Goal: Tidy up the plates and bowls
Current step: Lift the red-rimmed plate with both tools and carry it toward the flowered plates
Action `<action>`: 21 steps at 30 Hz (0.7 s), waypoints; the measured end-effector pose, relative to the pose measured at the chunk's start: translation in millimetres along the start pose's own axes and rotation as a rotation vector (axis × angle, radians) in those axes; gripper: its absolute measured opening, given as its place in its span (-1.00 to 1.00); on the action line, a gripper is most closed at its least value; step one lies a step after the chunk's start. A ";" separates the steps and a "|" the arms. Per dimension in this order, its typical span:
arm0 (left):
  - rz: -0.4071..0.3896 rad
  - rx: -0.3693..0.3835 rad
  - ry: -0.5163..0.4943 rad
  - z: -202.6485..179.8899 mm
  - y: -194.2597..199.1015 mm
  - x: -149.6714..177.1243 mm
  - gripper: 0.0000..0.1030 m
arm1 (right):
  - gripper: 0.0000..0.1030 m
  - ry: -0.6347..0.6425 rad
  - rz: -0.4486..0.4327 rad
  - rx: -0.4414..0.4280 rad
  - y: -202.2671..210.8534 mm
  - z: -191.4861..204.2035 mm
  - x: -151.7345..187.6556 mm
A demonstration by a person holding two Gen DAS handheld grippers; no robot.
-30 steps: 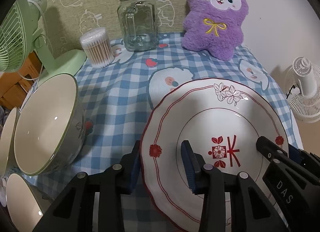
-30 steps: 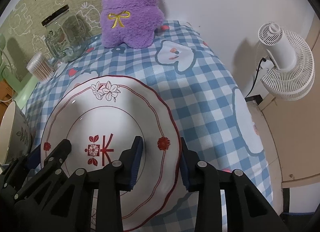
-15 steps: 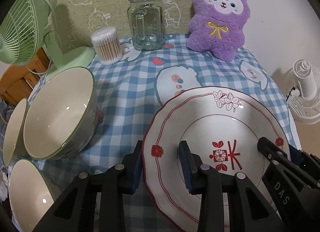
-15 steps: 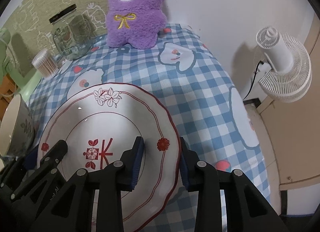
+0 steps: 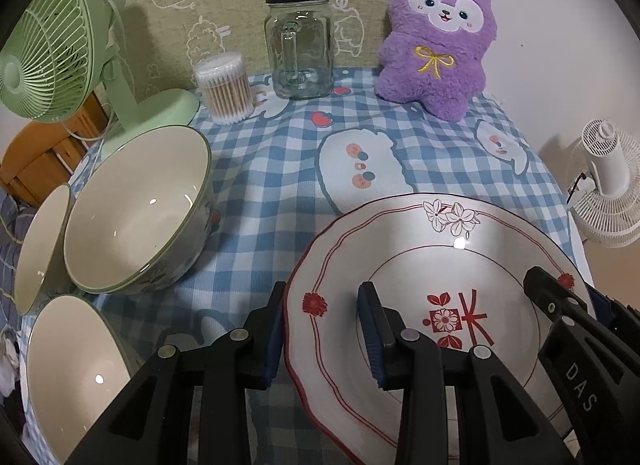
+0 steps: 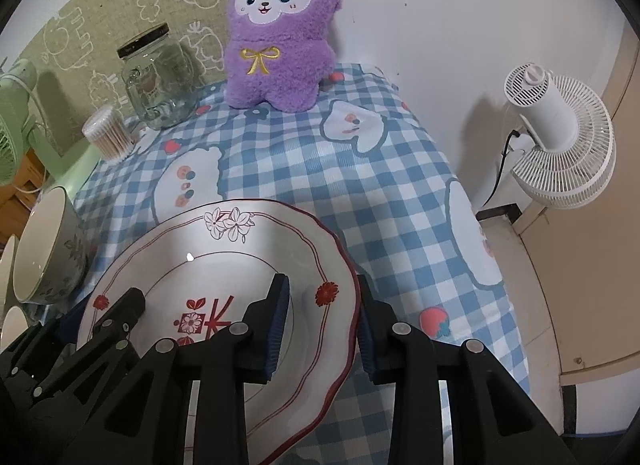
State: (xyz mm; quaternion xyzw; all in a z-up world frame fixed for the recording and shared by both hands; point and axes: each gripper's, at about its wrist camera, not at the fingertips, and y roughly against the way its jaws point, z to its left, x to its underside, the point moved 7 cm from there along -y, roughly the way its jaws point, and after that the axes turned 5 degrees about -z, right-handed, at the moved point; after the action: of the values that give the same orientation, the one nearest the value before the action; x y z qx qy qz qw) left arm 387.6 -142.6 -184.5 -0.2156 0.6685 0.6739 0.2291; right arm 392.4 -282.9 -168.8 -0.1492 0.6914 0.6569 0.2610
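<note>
A white plate (image 5: 420, 249) with a wavy red rim, red lines and a flower mark is held between both grippers, above the checked tablecloth. My left gripper (image 5: 324, 333) is shut on its left rim, one pad under the rim and one inside. My right gripper (image 6: 322, 325) is shut on the right rim of the plate (image 6: 224, 265) the same way. To the left stand a large green-rimmed bowl (image 5: 136, 209) and two smaller bowls (image 5: 44, 241) (image 5: 76, 369), all empty. The large bowl (image 6: 44, 249) also shows at the left edge of the right wrist view.
At the back stand a glass jar (image 5: 299, 45), a tub of cotton swabs (image 5: 226, 87), a purple plush toy (image 5: 438, 45) and a green fan (image 5: 56, 49). A white fan (image 6: 560, 137) stands off the table's right edge (image 6: 472, 225). Checked cloth (image 5: 272, 185) lies between plate and jar.
Both grippers have risen slightly with the plate still gripped; more of the table and the bowls on the left has come into view.
</note>
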 end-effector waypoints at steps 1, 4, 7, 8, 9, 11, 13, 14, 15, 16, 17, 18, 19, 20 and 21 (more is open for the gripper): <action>0.000 -0.001 -0.002 -0.1 0.4 0.6 -0.33 | -0.33 0.000 0.002 0.000 0.0 -0.2 0.8; 0.007 -0.001 -0.006 0.3 0.0 4.5 -0.33 | -0.33 -0.003 0.012 -0.003 -0.7 -1.0 5.5; 0.017 0.008 -0.008 0.9 -1.9 9.7 -0.32 | -0.33 0.009 0.021 -0.002 -2.2 -0.7 10.4; 0.020 0.010 -0.010 0.9 -2.2 10.7 -0.32 | -0.33 0.013 0.026 -0.002 -2.8 -0.7 12.6; 0.020 0.009 -0.012 0.7 -2.4 11.2 -0.32 | -0.33 0.017 0.031 -0.002 -3.5 -0.7 14.8; 0.022 0.007 -0.020 0.2 -2.8 11.8 -0.32 | -0.33 0.022 0.044 -0.006 -5.4 -1.0 19.3; 0.030 0.010 -0.027 -0.2 -3.3 14.1 -0.31 | -0.33 0.019 0.056 -0.013 -7.4 -2.0 22.2; 0.034 0.013 -0.030 -0.3 -3.7 15.2 -0.31 | -0.33 0.019 0.060 -0.015 -7.7 -2.4 23.0; 0.040 0.018 -0.030 -0.2 -4.2 16.5 -0.30 | -0.33 0.017 0.065 -0.019 -8.5 -2.9 24.0; 0.049 0.022 -0.034 -0.4 -4.7 18.0 -0.30 | -0.33 0.017 0.072 -0.022 -9.7 -3.3 25.3; 0.054 0.027 -0.042 -1.0 -4.9 19.4 -0.30 | -0.33 0.013 0.078 -0.027 -10.9 -4.0 26.6; 0.050 0.027 -0.052 -1.5 -4.6 20.0 -0.30 | -0.33 0.008 0.082 -0.034 -11.8 -4.9 27.6; 0.043 0.022 -0.069 -2.6 -4.0 20.3 -0.29 | -0.33 0.004 0.086 -0.039 -12.4 -5.4 28.0; 0.039 0.018 -0.082 -3.4 -3.6 20.6 -0.29 | -0.32 0.004 0.089 -0.042 -13.0 -5.4 27.7; 0.038 0.016 -0.091 -3.9 -3.8 20.1 -0.28 | -0.31 0.005 0.090 -0.043 -13.4 -5.2 27.3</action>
State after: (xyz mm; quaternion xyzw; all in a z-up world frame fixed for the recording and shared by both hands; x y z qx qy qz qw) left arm 373.6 -146.1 -199.6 -0.1701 0.6666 0.6819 0.2483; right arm 376.5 -285.6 -195.2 -0.1251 0.6839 0.6823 0.2260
